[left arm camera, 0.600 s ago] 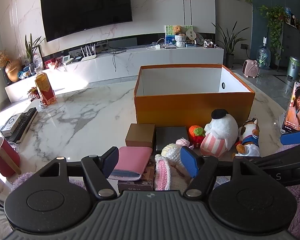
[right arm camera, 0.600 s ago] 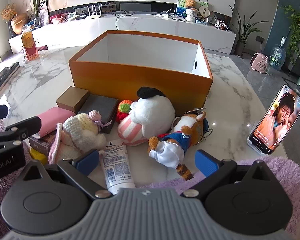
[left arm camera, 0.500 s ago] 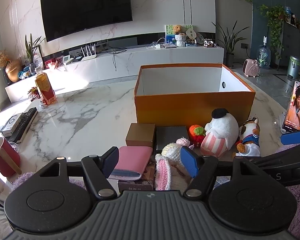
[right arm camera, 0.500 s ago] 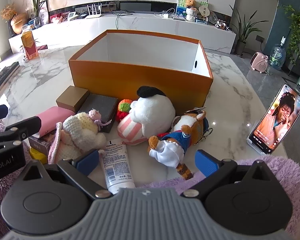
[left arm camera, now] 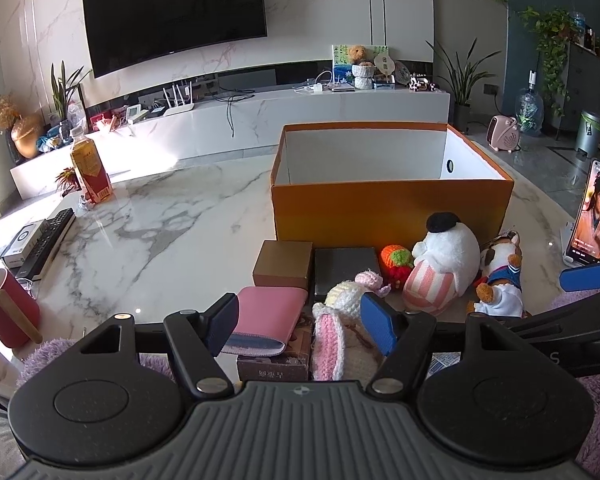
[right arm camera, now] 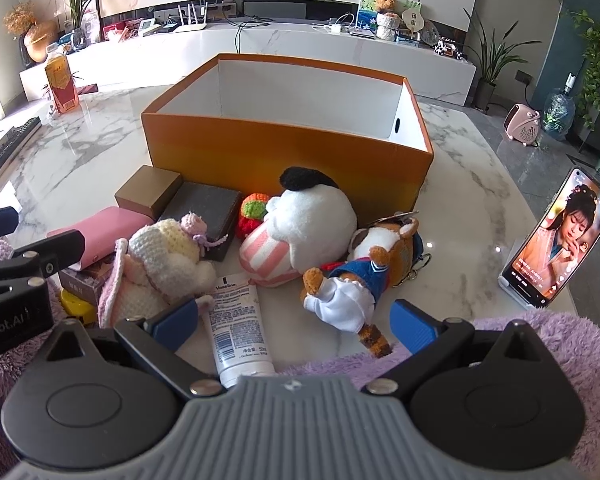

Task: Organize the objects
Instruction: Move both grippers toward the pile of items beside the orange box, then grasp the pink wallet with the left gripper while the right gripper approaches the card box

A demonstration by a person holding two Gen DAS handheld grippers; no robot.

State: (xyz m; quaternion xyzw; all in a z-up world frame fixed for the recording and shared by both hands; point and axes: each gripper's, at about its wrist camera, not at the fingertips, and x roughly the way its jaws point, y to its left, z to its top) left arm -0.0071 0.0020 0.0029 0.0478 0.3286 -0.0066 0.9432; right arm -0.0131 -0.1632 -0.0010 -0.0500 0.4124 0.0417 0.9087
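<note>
Both the left gripper and right gripper are hovering wide open, empty, over fuzzy plush toys lying beside a smooth orange cardboard box on the glossy marble table.

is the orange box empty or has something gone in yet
Apparently empty: the orange box shows only bare white inner walls in both views, though its floor is hidden behind the front wall. The toys still lie on the table outside it.

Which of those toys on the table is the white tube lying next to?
Find the orange box; plush toys crowd its near side. The white tube lies flat between the knitted cream doll and the cat plush, the only printed, hard-edged item among them.
</note>
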